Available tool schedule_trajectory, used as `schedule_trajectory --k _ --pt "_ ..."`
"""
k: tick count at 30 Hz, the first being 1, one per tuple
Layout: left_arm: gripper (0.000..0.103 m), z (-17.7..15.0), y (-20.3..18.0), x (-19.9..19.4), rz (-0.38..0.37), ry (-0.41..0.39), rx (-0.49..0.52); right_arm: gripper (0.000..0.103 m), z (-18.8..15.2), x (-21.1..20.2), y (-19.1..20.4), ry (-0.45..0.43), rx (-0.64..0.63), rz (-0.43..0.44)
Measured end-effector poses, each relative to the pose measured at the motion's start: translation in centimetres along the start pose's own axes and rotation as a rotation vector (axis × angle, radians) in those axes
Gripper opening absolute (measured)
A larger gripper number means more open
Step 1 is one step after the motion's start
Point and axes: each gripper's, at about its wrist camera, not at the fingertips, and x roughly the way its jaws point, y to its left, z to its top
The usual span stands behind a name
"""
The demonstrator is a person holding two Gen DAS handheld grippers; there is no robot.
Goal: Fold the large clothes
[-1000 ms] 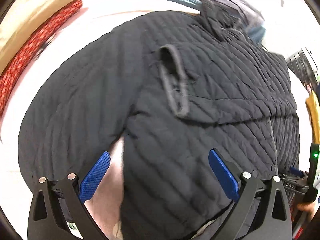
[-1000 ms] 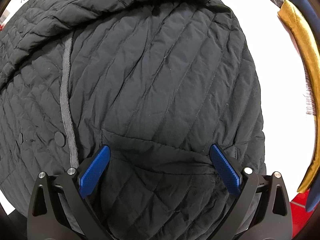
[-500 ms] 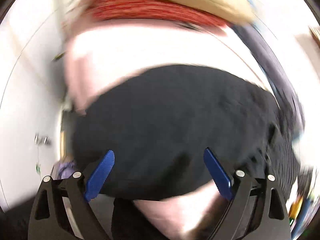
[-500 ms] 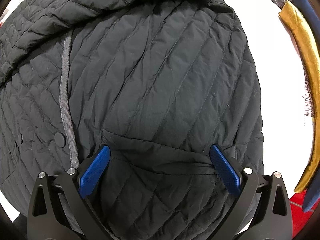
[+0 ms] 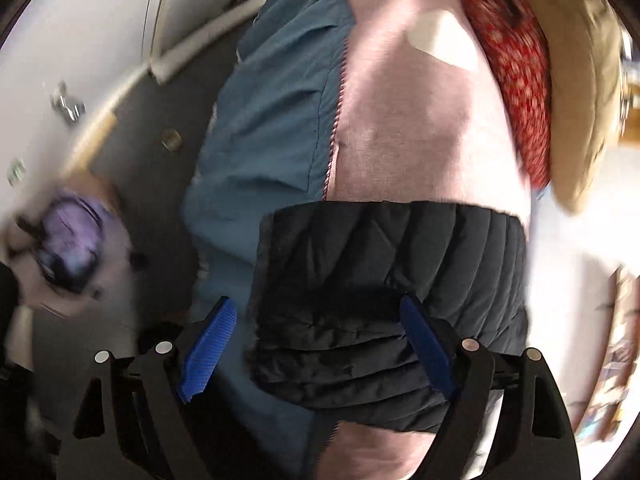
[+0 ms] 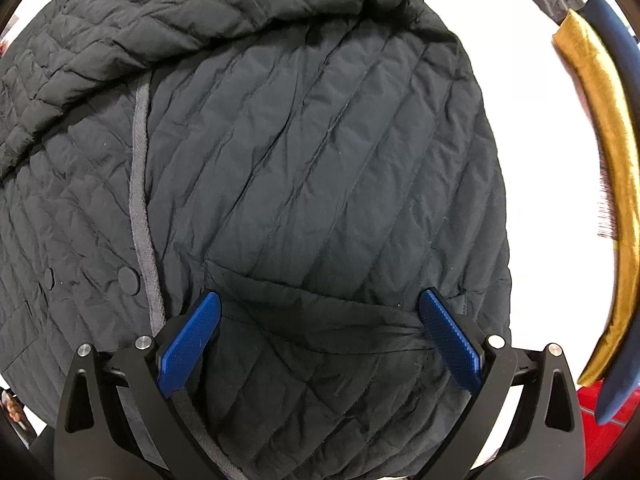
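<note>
A black quilted jacket [image 6: 320,160] with a grey front trim [image 6: 138,200] and snap buttons lies spread on a white surface. My right gripper [image 6: 320,328] points straight down over its pocket flap, open, with nothing pinched. In the left wrist view, a black quilted end of the jacket [image 5: 392,272], seemingly a sleeve, lies across pink fabric [image 5: 420,128]. My left gripper [image 5: 318,340] straddles this end and its jaws are closing. The left pad [image 5: 212,344] stands clear of the cloth. The right pad [image 5: 424,348] is over it.
Blue cloth [image 5: 264,128] lies beside the pink fabric, with a red patterned cloth [image 5: 516,76] and a beige cushion [image 5: 580,100] beyond. Grey floor [image 5: 160,200] and a blurred purple object [image 5: 68,244] are at the left. Gold cloth [image 6: 608,184] and navy cloth [image 6: 616,20] hang at right.
The left gripper swung away from the jacket's body, rolled, and came down over the quilted end near the bed's edge; its jaws narrowed. The right gripper's view shifted only slightly.
</note>
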Motion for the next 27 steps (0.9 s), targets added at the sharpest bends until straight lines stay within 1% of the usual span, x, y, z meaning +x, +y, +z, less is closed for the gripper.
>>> schedule_trajectory --k 3,4,7,9,10,12,13,14,16,17,19,21,23,25,26,27 --pt "0.079 -0.7 1.3 0.7 -0.101 0.0 -0.073 0.098 0.1 -0.5 0.2 -0.006 -0.003 -0.005" --pt "0.079 -0.6 1.5 0.9 -0.12 0.0 -0.087 0.098 0.1 -0.7 0.3 -0.004 -0.01 -0.007" --pt "0.067 -0.5 1.7 1.2 -0.163 0.014 -0.093 0.098 -0.2 -0.9 1.0 0.006 -0.037 -0.023" --pt "0.052 -0.4 1.4 1.1 -0.19 0.024 -0.065 0.098 -0.3 -0.9 1.3 0.009 -0.046 -0.029" --pt "0.048 -0.5 1.2 0.9 -0.194 0.029 -0.052 0.098 -0.5 -1.0 1.4 0.005 -0.046 -0.031" --pt "0.034 -0.4 1.0 0.5 -0.193 0.036 -0.032 0.098 -0.7 -1.2 1.6 -0.004 -0.043 -0.034" --pt "0.03 -0.4 0.8 0.2 -0.187 0.04 -0.018 0.098 -0.9 -1.2 1.7 -0.004 -0.042 -0.034" --pt "0.022 -0.4 0.4 -0.3 -0.186 0.04 0.001 0.098 -0.9 -1.2 1.7 -0.005 -0.042 -0.036" --pt "0.018 -0.5 -0.2 -1.3 -0.205 0.035 0.039 0.098 -0.8 -1.4 1.9 -0.01 -0.048 -0.048" --pt "0.016 -0.4 -0.9 -2.1 -0.212 0.031 0.065 0.098 -1.4 -1.8 2.0 -0.025 -0.055 -0.061" --pt "0.013 -0.1 -1.8 -3.1 -0.235 0.017 0.093 0.098 -1.7 -3.1 2.6 -0.079 -0.077 -0.068" --pt "0.012 0.2 -3.7 -4.4 -0.26 0.005 0.13 0.098 -1.6 -4.7 3.4 -0.139 -0.112 -0.057" --pt "0.011 0.3 -6.3 -5.6 -0.29 -0.003 0.192 0.098 -1.4 -5.9 4.5 -0.173 -0.147 -0.029" --pt "0.011 -0.1 -10.0 -6.9 -0.356 -0.003 0.265 0.098 -1.3 -7.0 6.1 -0.194 -0.197 0.01" --pt "0.011 -0.5 -12.6 -7.5 -0.393 0.005 0.324 0.098 -1.1 -7.6 7.0 -0.202 -0.223 0.03" --pt "0.011 -1.3 -15.4 -7.9 -0.423 0.023 0.395 0.098 -0.9 -8.5 8.7 -0.208 -0.274 0.075"
